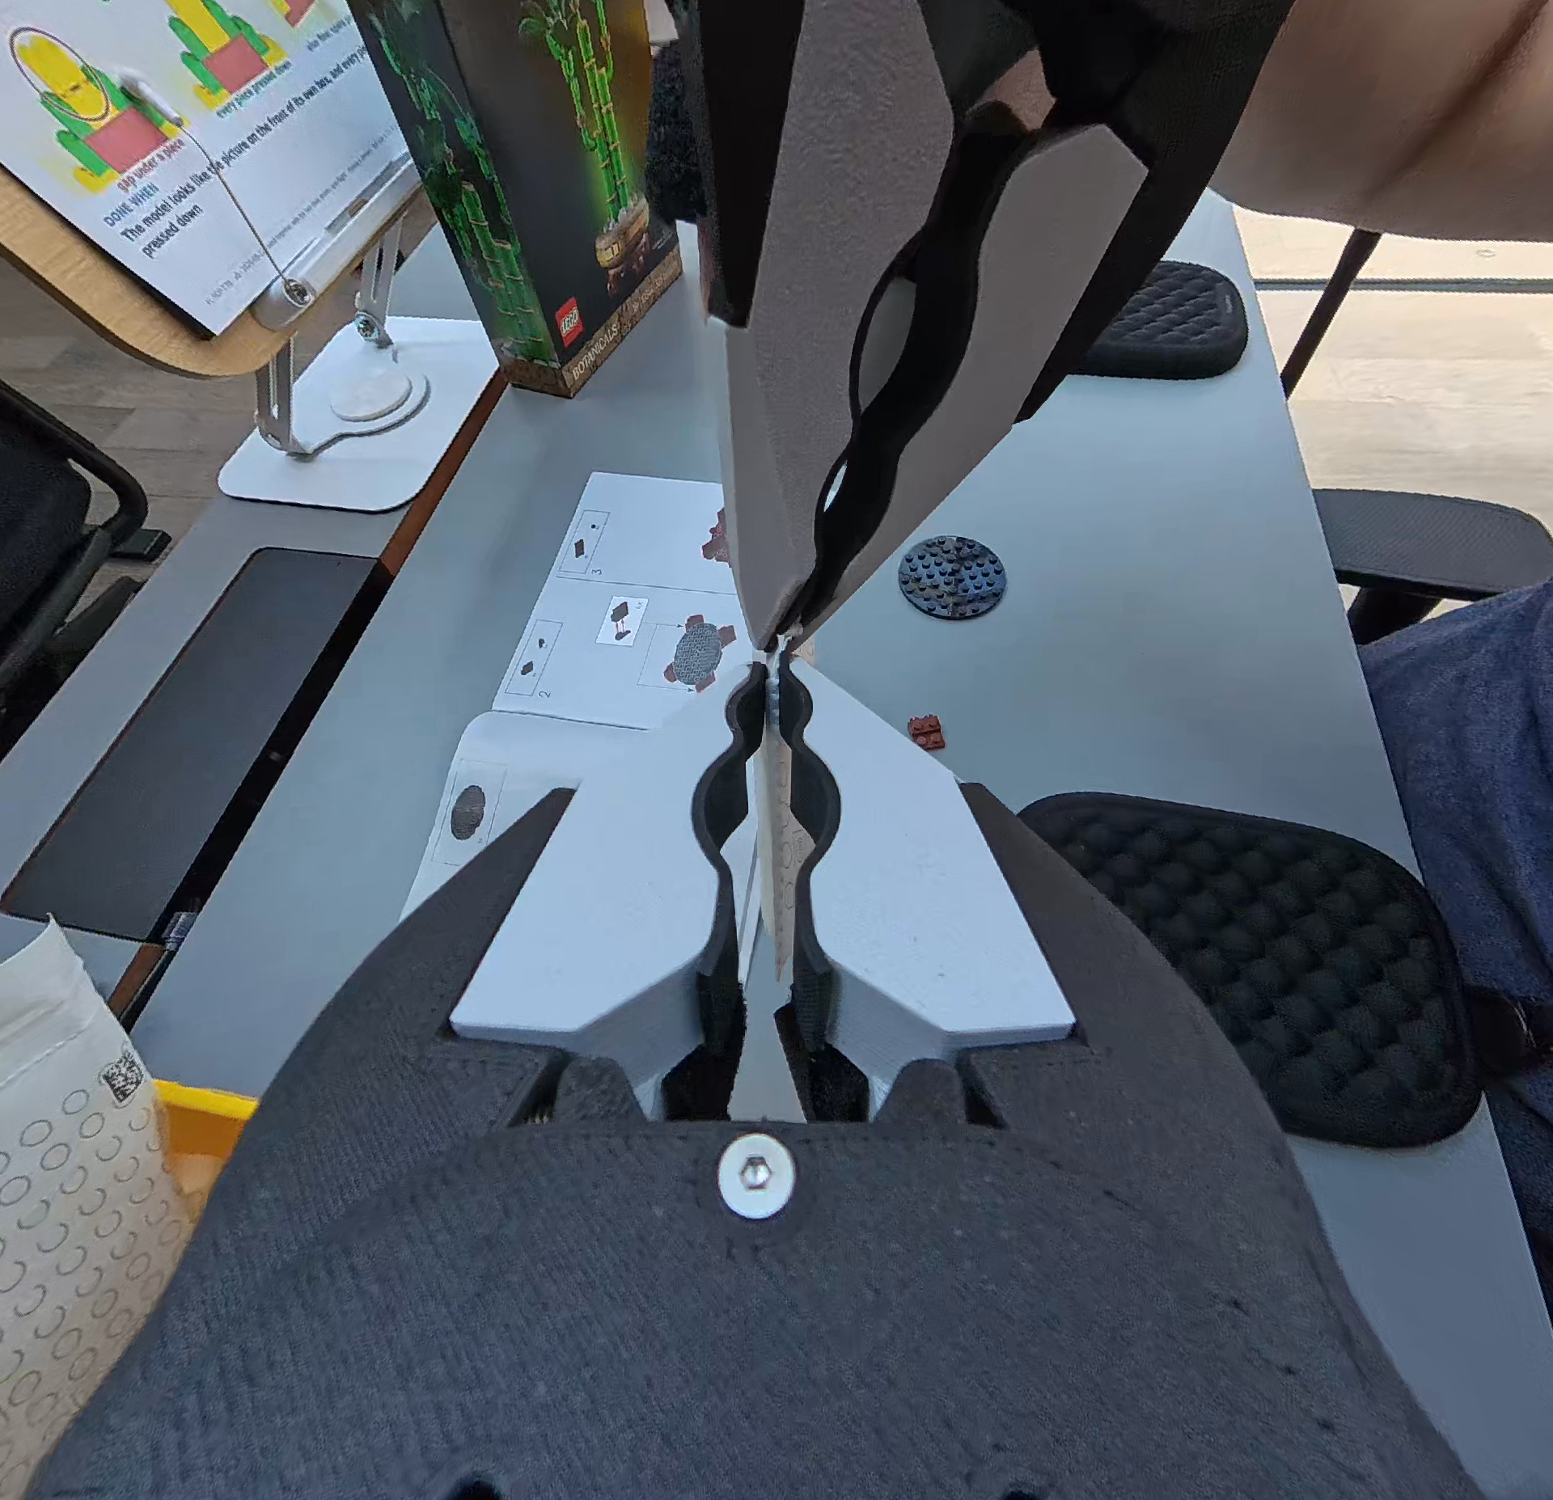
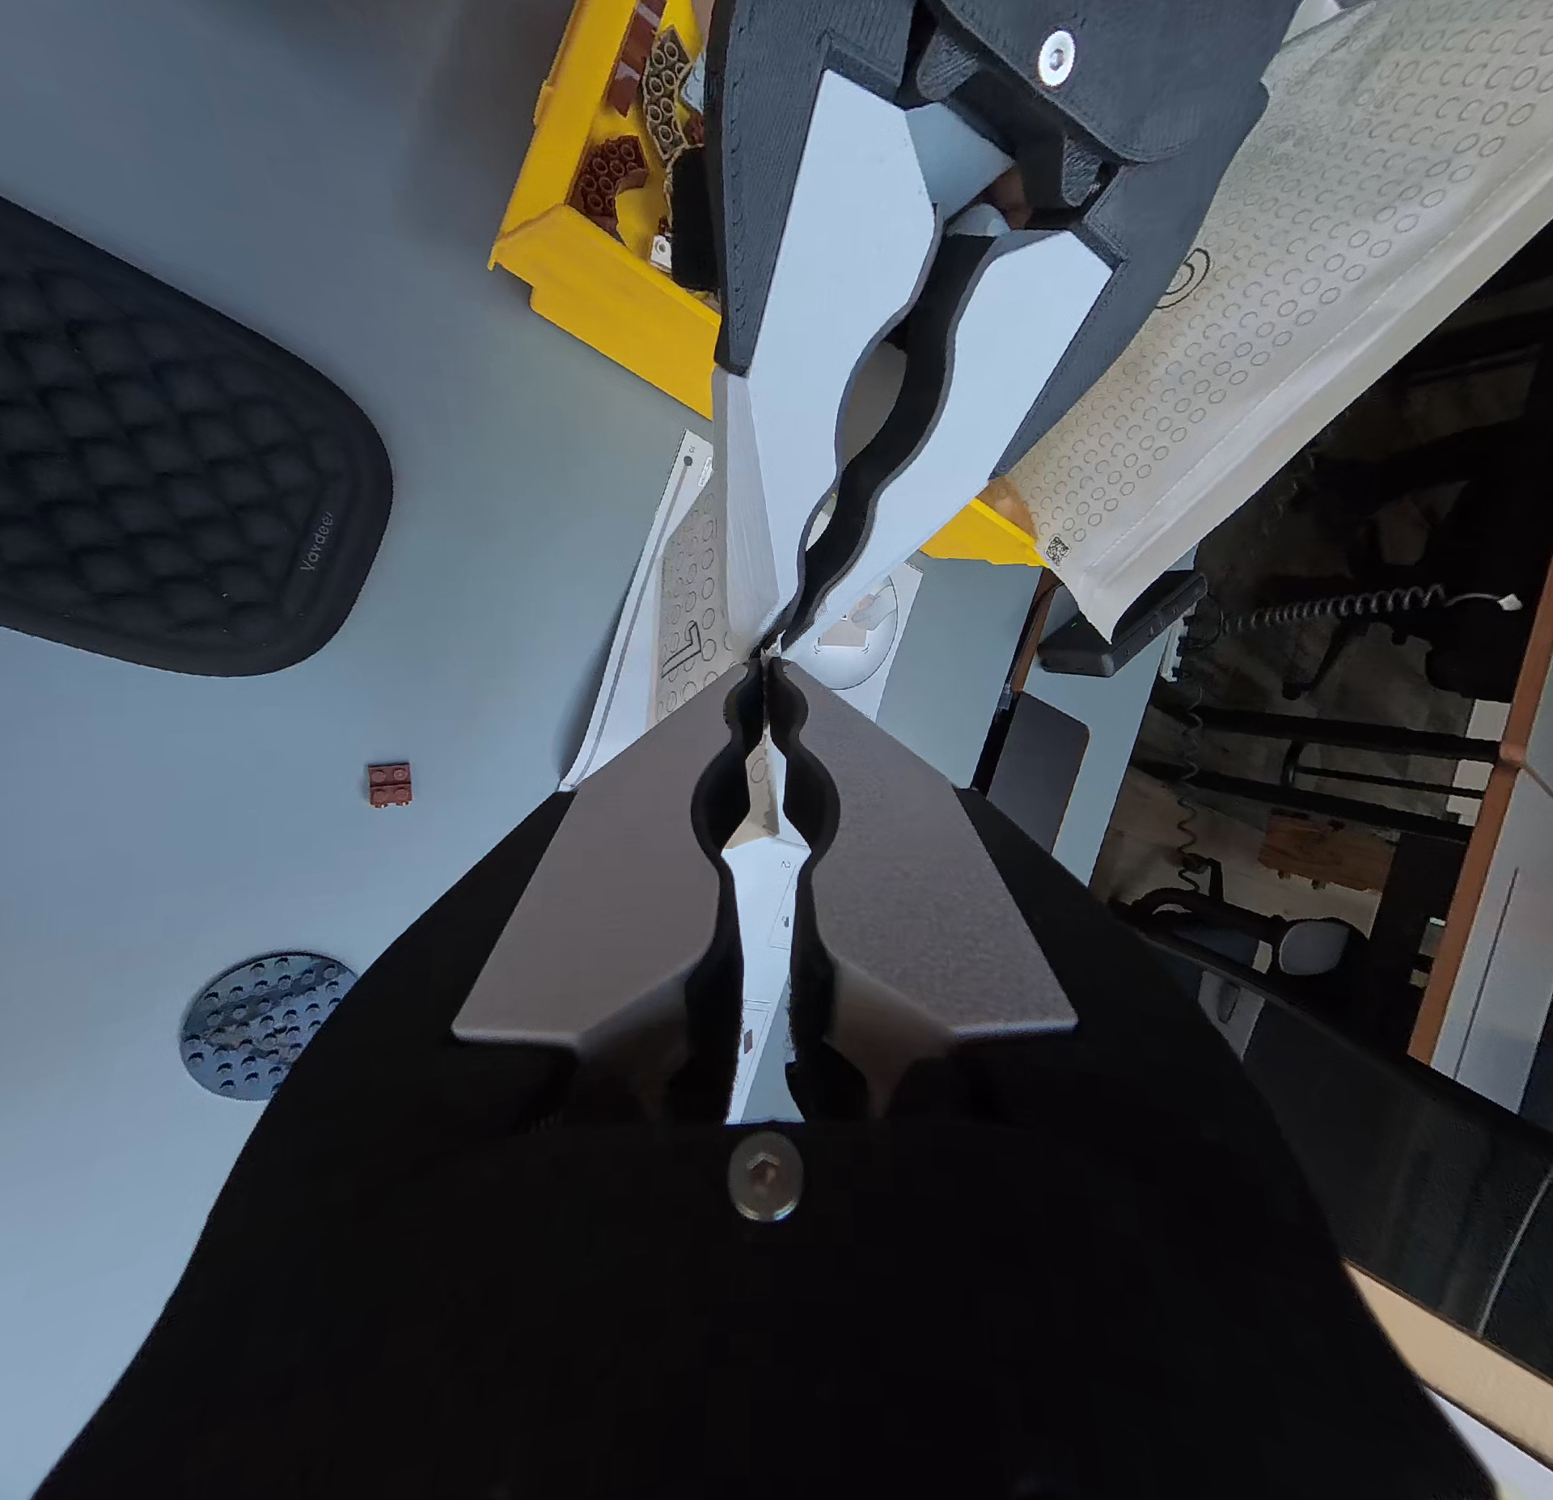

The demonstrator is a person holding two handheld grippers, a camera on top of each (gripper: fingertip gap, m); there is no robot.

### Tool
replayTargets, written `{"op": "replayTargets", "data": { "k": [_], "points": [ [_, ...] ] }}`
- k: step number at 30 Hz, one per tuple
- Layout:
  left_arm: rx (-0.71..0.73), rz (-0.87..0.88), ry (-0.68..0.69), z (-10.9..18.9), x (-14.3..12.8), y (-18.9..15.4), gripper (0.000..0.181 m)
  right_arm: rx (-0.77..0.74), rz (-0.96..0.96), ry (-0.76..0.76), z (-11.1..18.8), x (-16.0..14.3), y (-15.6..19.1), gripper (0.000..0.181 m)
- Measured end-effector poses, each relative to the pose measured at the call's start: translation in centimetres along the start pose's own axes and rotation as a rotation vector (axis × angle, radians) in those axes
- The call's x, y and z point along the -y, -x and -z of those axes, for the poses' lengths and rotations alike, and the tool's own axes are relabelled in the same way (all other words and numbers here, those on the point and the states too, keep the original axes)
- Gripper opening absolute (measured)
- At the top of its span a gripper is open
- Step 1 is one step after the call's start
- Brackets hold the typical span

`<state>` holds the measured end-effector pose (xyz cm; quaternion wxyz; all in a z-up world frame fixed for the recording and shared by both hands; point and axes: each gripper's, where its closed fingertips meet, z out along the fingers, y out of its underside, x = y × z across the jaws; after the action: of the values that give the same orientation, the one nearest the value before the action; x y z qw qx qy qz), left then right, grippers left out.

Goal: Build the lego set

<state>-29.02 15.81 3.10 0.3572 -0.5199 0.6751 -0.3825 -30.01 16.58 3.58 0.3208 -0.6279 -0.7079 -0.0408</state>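
My left gripper (image 1: 773,672) and right gripper (image 1: 778,638) meet tip to tip above the grey table (image 1: 1092,535). Both are shut on a thin white paper bag (image 1: 777,855) with a ring pattern, seen edge-on between the left fingers. In the right wrist view the right gripper (image 2: 766,677) pinches a pale corner of the bag (image 2: 760,787), and the left gripper (image 2: 777,640) comes in from above. A black round studded plate (image 1: 951,577) (image 2: 260,1027) and a small red-brown plate (image 1: 927,733) (image 2: 389,785) lie on the table. The open instruction booklet (image 1: 622,586) lies under the tips.
A yellow bin (image 2: 588,283) of brown and tan pieces holds a large white paper bag (image 2: 1302,325). The set's box (image 1: 521,157) and a stand with a printed sheet (image 1: 168,115) are at the far left. Black cushioned pads (image 1: 1260,956) (image 1: 1160,317) lie on the table. Both grippers' tips are close together, under 4 cm apart. Left tips and right tips are each some 20 centimetres from the small red-brown plate (image 2: 389,785). The left camera catches it too, in the left wrist view (image 1: 925,727).
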Motion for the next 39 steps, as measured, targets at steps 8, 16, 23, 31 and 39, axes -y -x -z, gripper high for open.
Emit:
{"op": "replayTargets", "data": {
  "k": [8,16,23,31,39],
  "points": [
    [-0.056,-0.038,-0.013,-1.4,-0.2,-1.3,0.000,-0.008,0.059,-0.054,0.3,-0.8,1.7,0.000],
    [-0.252,0.092,-0.112,-0.6,1.1,-3.5,0.000,-0.269,0.219,-0.166,2.0,0.7,2.7,0.000],
    [-0.302,0.084,-0.110,-1.4,0.9,-4.4,0.000,-0.265,0.142,-0.218,2.1,0.2,3.8,0.000],
    [-0.130,-0.104,-0.048,-1.6,0.7,-4.3,0.000,-0.062,-0.144,-0.303,2.0,0.0,4.2,0.000],
    [-0.138,-0.112,-0.047,-1.3,0.9,-4.6,0.000,-0.011,-0.231,-0.336,2.6,-0.1,4.2,0.004]
  ]
}}
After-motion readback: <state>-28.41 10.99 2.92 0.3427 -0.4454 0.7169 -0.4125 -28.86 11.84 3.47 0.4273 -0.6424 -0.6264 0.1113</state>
